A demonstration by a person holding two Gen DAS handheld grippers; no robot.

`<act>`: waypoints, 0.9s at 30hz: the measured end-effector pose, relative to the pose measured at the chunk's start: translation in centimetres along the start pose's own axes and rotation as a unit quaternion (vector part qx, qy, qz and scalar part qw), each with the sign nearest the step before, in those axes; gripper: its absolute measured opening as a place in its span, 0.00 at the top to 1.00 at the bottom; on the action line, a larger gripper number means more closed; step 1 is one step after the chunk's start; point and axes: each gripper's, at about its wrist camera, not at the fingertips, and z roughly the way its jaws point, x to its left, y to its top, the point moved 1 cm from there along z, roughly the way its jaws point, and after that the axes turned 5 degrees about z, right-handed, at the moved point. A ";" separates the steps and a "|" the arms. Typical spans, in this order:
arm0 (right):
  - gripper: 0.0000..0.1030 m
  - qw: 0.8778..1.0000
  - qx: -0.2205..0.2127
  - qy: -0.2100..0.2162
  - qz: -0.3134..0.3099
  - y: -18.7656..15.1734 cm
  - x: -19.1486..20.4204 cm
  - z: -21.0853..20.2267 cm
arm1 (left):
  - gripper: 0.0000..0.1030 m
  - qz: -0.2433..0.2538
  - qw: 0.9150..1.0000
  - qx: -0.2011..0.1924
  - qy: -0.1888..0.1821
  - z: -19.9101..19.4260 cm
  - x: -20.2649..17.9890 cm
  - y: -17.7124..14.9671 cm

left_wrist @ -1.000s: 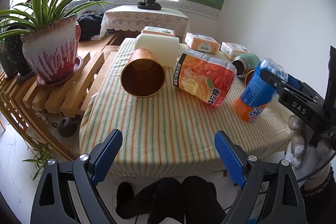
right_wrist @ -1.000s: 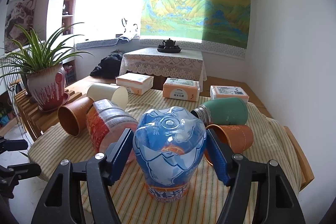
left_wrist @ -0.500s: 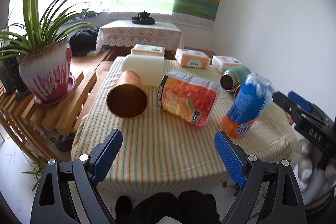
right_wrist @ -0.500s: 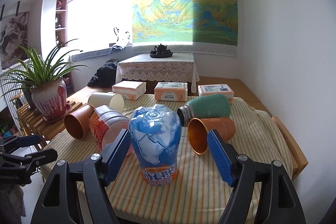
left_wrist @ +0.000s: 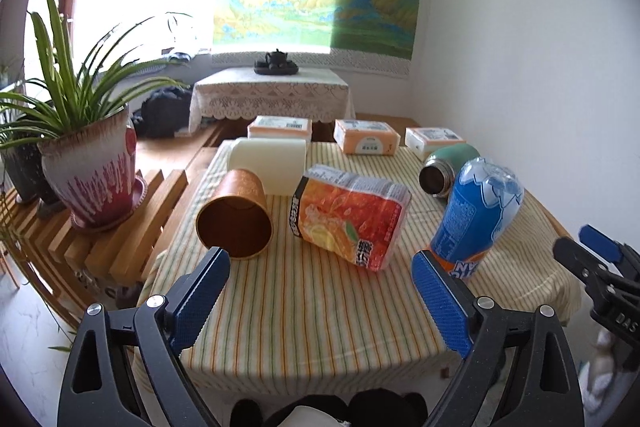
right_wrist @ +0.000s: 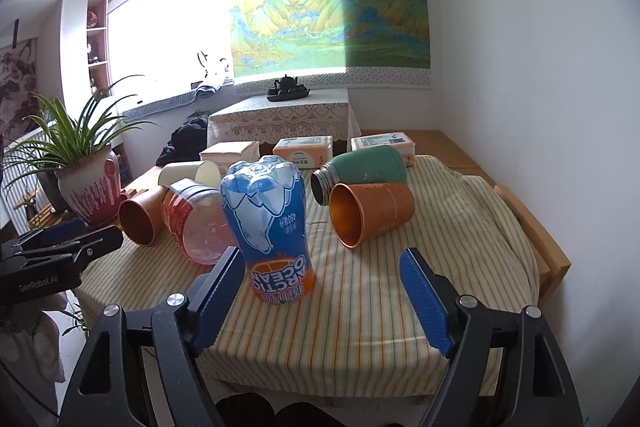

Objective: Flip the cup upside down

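A blue bottle-shaped cup [right_wrist: 266,227] printed ARCTIC OCEAN stands mouth down on the striped cloth; it also shows in the left wrist view [left_wrist: 476,211]. My right gripper [right_wrist: 322,255] is open just in front of it, touching nothing. Behind it an orange cup [right_wrist: 368,213] lies on its side, mouth toward me. My left gripper [left_wrist: 320,257] is open over the table's near edge with nothing between its fingers. A brown cup [left_wrist: 236,215] and an orange-print cup [left_wrist: 352,219] lie on their sides ahead of it.
A cream cup [left_wrist: 268,163] and a green flask [left_wrist: 444,167] also lie on the cloth [left_wrist: 320,327]. Three tissue boxes [left_wrist: 366,137] line the far edge. A potted plant [left_wrist: 92,179] sits on a slatted wooden rack [left_wrist: 120,239] at the left.
My right gripper, which held the blue cup between its fingers, has let go and drawn back; the cup now stands alone. My left gripper has also pulled back from the table.
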 end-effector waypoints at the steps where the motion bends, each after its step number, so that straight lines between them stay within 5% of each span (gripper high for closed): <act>1: 0.26 1.000 -0.005 -0.004 0.000 -0.1 -0.1 -0.3 | 0.08 0.000 1.000 -0.007 0.004 -0.1 -0.1 0.0; 12: 0.20 0.999 -0.034 -0.016 0.001 -0.3 0.0 -2.1 | 0.01 0.024 0.993 -0.093 0.066 -3.1 -1.9 0.1; 27: 0.11 0.999 -0.047 -0.018 0.013 -0.5 -0.1 -2.1 | 0.01 0.017 0.989 -0.123 0.086 -4.8 -2.3 -1.1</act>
